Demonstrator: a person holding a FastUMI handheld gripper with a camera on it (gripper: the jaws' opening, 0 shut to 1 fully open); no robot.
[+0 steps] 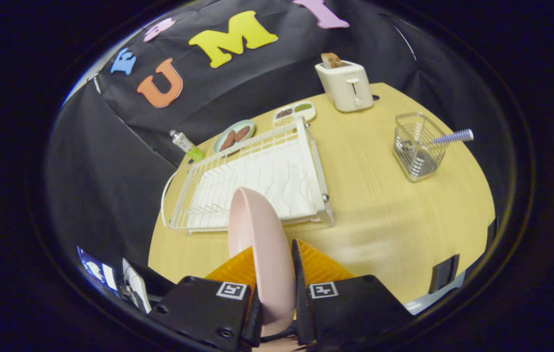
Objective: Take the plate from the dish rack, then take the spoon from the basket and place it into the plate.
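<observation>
The tongs (pixel 273 274) are pinching the pink plate (pixel 257 234), one finger on each face, so that the plate stands on edge between them with its rim pointing ahead toward the dish rack (pixel 257 181). The plate is lifted clear of the rack: the rack lies just beyond the plate's far rim, flat on the counter (pixel 379 210), and its wires hold nothing else.

Judged from this layout, the first step is done apart from setting the plate down. The relation that governs the coming move is the bare stretch of counter to the right of the dish rack, between the rack and the wire basket (pixel 416 146). The basket stands well apart from the rack, on its right and slightly farther from the tongs. The spoon (pixel 453 136) leans in the basket, its striped handle projecting over the basket's far-right rim, long axis running away from the rack.

Behind the dish rack stand a toaster (pixel 346 85), a divided tray (pixel 294 113), a small plate with food (pixel 234 137) and a bottle (pixel 186 145).
</observation>
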